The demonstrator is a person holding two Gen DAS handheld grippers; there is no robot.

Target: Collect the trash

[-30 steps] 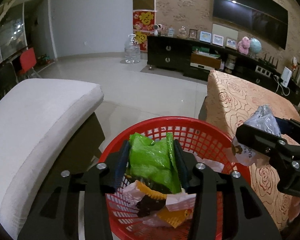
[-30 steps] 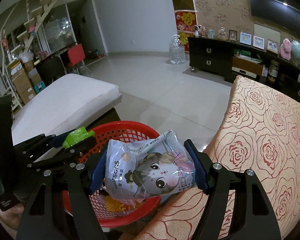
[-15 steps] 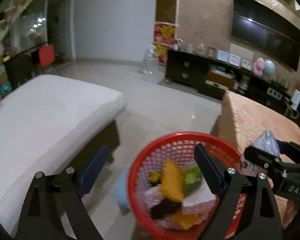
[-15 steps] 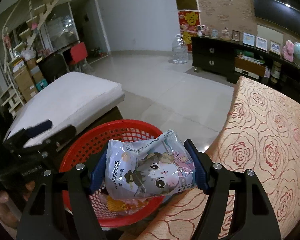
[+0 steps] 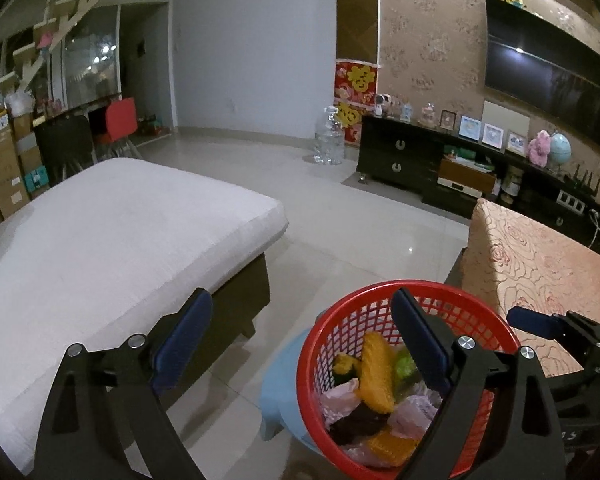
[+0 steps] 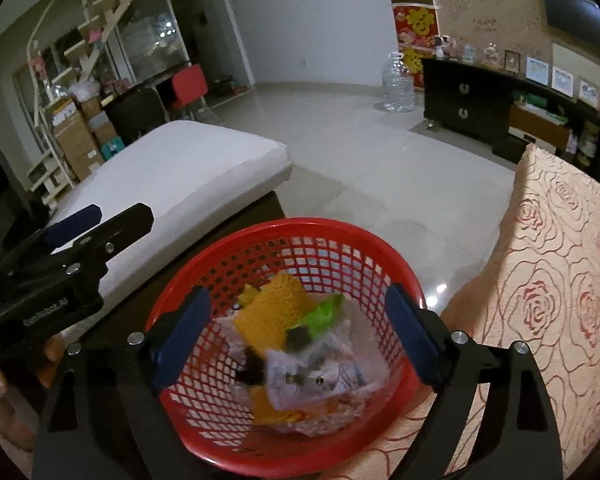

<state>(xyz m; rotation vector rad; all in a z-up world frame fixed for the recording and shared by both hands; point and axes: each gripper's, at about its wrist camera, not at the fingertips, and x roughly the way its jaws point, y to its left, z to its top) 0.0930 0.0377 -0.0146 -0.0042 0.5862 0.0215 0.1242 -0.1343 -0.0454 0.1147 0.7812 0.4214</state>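
Trash fills the red basket — we see an orange knitted piece, a green wrapper and the cat-printed bag lying in a blurred heap on the mesh floor. A second ago that cat-printed bag was pinched between the blue pads of the right hand-held gripper above the basket; now the bag lies inside it, and nothing is between the pads, whose jaws are opening wide over the basket's rim. The green wrapper was likewise clamped in the left hand-held gripper a second ago; now we find it down among the other pieces, with the left jaws spread wide and empty.

In the left wrist view the left hand-held gripper has drawn back toward the white cushion, so the basket sits low at the right, partly behind its right finger. Only this view shows the pale blue stool under the basket, and the television on the patterned wall. There the cat-printed bag is hidden, though the orange piece and a bit of green show.

The right wrist view looks nearly straight into the basket and gives us the whole heap. It also shows the left hand-held gripper from the side, over the cushion's edge, with a person's fingers under it. The rose-patterned cloth lies just beside the basket in both views.
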